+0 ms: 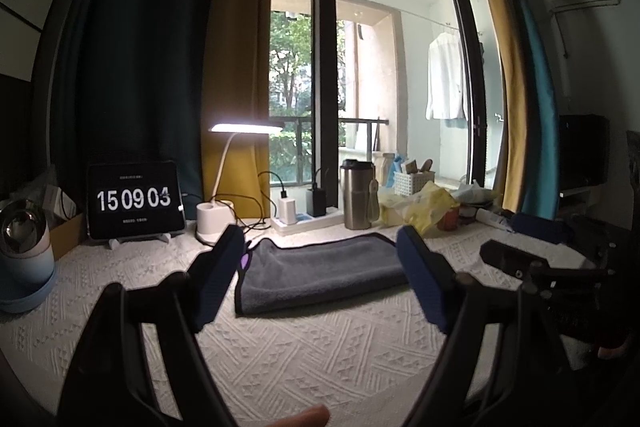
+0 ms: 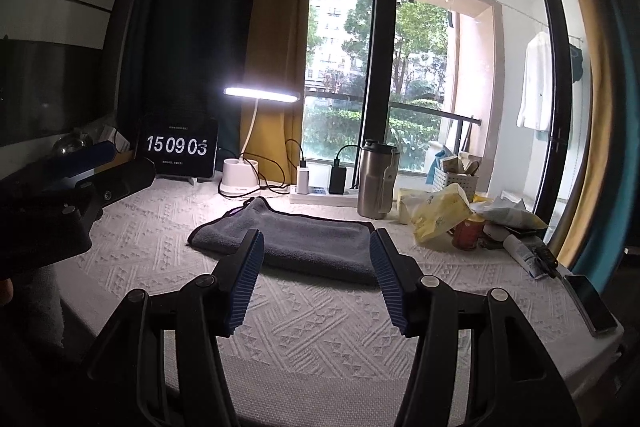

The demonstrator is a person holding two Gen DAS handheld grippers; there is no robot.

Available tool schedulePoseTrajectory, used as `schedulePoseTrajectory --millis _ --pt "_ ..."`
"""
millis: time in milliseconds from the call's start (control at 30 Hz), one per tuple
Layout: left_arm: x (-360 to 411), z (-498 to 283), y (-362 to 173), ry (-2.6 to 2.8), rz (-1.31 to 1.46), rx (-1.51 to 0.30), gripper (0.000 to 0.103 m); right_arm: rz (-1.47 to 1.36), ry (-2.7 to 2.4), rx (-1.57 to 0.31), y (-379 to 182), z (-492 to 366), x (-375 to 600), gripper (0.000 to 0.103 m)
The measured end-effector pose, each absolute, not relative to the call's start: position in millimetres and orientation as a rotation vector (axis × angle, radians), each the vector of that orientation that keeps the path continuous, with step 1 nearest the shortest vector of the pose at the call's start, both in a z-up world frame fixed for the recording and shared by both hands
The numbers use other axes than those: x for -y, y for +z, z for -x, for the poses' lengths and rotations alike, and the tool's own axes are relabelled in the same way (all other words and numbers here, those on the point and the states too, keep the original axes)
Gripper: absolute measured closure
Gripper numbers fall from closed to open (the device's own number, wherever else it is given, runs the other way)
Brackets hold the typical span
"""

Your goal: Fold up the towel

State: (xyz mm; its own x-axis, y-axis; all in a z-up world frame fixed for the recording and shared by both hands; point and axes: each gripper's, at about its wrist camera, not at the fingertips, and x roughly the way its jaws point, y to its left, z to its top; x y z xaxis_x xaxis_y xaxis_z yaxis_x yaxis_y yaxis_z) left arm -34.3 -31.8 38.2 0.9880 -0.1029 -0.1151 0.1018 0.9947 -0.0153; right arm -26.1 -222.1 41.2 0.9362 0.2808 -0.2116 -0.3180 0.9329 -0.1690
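**Both grippers hovering, towel looks already folded**

Left gripper (image 1: 320, 267) hangs spread wide and empty; grey towel (image 1: 320, 273) lies doubled on the white tablecloth (image 1: 280, 347).

Right gripper (image 2: 316, 275), also apart, empty. Probably another fold next, so grab an edge.

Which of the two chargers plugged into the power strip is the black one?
The right-hand charger, standing nearer the steel tumbler. The one to its left is white. Both stand upright on the white power strip with black cables.
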Motion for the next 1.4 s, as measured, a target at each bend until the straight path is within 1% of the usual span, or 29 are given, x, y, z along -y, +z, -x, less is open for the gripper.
schedulePoseTrajectory --millis 1400 --pt "34.7 31.5 37.0 -0.066 0.023 -0.126 0.023 0.195 0.311 -0.23 36.6 18.4 223.2 0.043"
